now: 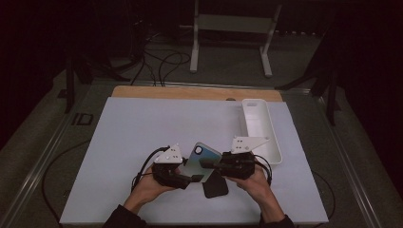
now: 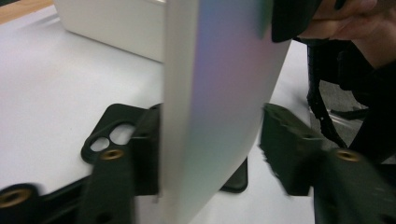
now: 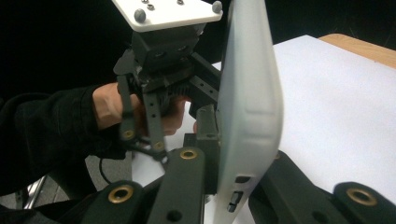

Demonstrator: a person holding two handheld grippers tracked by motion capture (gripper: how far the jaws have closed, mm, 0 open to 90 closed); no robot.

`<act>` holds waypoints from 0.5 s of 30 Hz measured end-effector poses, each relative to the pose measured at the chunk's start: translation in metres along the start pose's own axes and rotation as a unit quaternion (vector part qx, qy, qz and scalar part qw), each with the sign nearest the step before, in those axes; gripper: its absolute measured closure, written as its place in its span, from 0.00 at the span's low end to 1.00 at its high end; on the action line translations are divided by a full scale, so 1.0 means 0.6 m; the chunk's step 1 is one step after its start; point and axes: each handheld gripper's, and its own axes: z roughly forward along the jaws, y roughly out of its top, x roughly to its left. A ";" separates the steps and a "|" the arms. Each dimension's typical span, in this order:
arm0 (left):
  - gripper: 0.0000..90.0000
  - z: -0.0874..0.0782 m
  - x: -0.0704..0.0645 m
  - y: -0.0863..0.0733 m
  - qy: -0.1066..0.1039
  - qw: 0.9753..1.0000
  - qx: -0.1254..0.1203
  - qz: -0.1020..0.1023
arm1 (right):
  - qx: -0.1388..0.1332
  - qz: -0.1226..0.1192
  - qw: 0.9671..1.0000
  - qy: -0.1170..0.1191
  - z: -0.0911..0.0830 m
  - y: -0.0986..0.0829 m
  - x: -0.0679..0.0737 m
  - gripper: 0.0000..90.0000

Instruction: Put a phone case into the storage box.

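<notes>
Phone (image 1: 202,160) held tilted above the table (image 1: 133,142), over a black case (image 1: 216,186); left gripper (image 1: 192,179) and right gripper (image 1: 205,163) fingers clamped on opposite edges.

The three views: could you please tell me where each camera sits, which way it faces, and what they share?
High view: above the person's side of the table, looking forward and down; both hands, the left tool and the right tool hold a phone over a black case, a white tray at right.
Left gripper view: on the left tool, looking along its jaws at the phone; the other hand behind.
Right gripper view: on the right tool, facing the phone's edge and the left tool.
Shared: the phone.
</notes>
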 end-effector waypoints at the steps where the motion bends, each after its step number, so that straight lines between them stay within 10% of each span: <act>1: 0.57 0.000 0.000 0.000 -0.003 1.000 0.001 0.001 | 0.003 -0.001 1.000 -0.004 -0.002 0.000 0.000 0.95; 15: 0.90 0.013 -0.010 0.001 -0.013 1.000 0.013 0.016 | -0.012 0.004 0.999 -0.040 -0.005 0.001 -0.004 0.54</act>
